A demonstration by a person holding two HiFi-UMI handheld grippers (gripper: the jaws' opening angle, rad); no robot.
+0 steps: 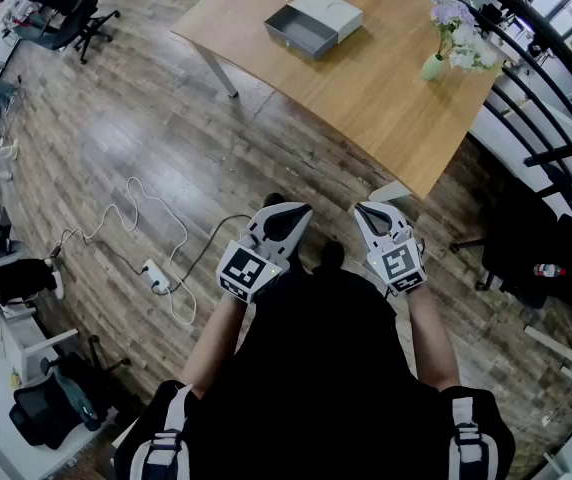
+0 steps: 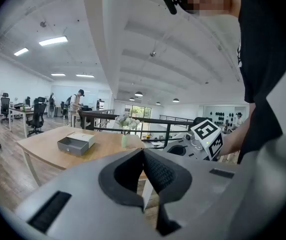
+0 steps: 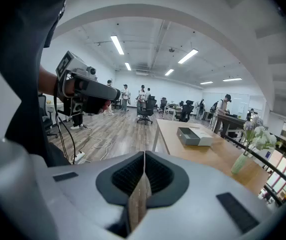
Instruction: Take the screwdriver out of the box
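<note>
A grey box (image 1: pixel 312 21) with its drawer pulled part way out sits on the wooden table (image 1: pixel 386 88) far ahead of me; it also shows as the box (image 2: pixel 75 144) and the box (image 3: pixel 194 135) in the gripper views. No screwdriver is visible. My left gripper (image 1: pixel 288 211) and right gripper (image 1: pixel 366 211) hang close to my body above the floor, well short of the table. Both have their jaws pressed together with nothing between them, as the left gripper (image 2: pixel 143 151) and right gripper (image 3: pixel 144 155) views show.
A vase of pale flowers (image 1: pixel 454 36) stands on the table's right end. A white power strip and cable (image 1: pixel 156 276) lie on the wooden floor at left. Office chairs (image 1: pixel 66 13) stand at the far left, a black railing (image 1: pixel 551 98) runs at right. People stand far off by desks.
</note>
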